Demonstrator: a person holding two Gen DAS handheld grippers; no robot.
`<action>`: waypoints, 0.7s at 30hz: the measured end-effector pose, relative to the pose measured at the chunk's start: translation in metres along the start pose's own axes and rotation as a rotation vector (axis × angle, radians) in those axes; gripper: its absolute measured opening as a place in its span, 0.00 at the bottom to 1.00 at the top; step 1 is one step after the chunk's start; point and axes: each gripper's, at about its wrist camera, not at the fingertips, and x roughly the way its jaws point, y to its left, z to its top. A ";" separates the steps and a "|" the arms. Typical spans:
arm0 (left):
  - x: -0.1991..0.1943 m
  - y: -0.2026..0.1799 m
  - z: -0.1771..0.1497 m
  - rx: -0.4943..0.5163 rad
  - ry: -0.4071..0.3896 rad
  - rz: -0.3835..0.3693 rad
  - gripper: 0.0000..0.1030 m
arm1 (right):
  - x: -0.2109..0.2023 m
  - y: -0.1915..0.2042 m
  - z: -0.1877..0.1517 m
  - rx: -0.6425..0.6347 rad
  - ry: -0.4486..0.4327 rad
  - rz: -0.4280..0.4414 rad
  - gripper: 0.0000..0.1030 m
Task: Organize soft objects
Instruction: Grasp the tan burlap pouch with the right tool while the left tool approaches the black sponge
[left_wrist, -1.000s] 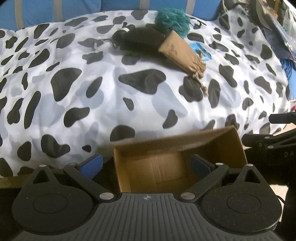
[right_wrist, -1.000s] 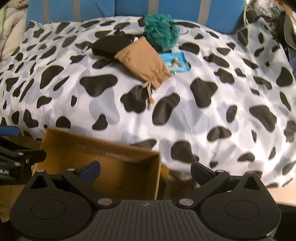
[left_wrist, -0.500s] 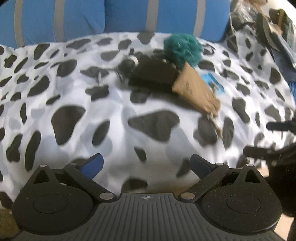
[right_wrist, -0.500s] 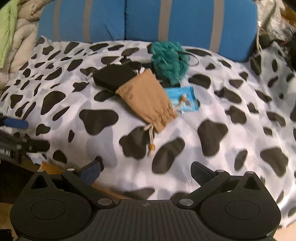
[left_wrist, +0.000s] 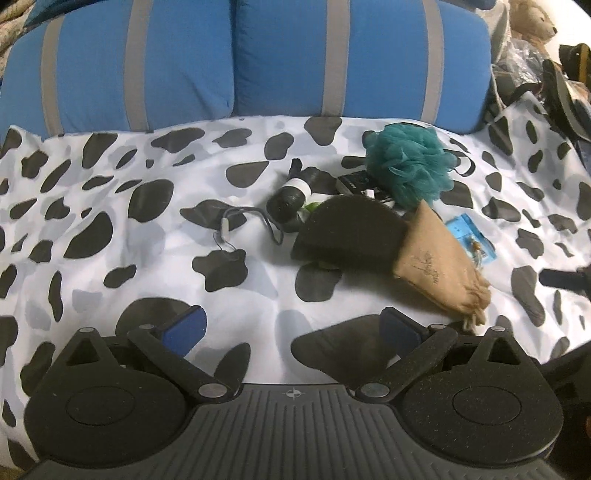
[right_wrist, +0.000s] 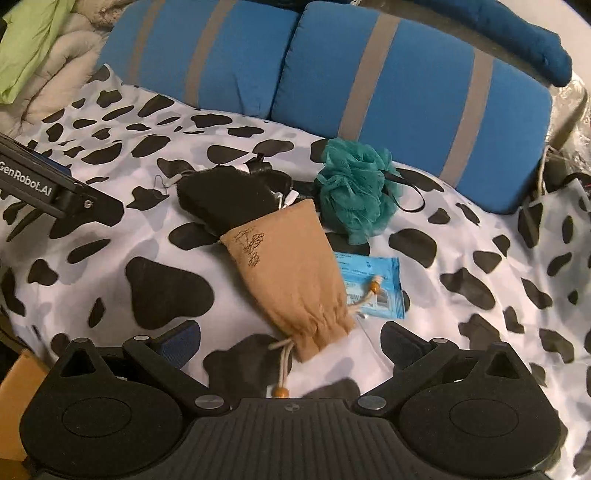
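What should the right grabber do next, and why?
Probably ease the right gripper forward and down over the tan drawstring pouch. Its jaws stand open and empty, and the pouch's gathered end lies just ahead of them on the cow-print blanket, nearer than the teal bath pouf.

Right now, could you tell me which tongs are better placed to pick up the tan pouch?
Right, probably. In the right wrist view the pouch lies just ahead of the open right tongs, its drawstring end between the fingers. The left tongs, also open, face bare bedspread, with the pouch off to their right.
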 end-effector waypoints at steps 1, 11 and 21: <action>0.001 0.001 -0.001 0.020 -0.012 -0.001 0.99 | 0.005 0.001 0.000 -0.025 0.001 0.001 1.00; 0.007 0.008 0.001 -0.013 0.030 -0.084 0.99 | 0.046 0.034 0.009 -0.254 -0.023 -0.042 0.98; 0.002 0.011 0.008 -0.028 0.029 -0.134 0.99 | 0.084 0.058 0.008 -0.399 0.047 -0.178 0.49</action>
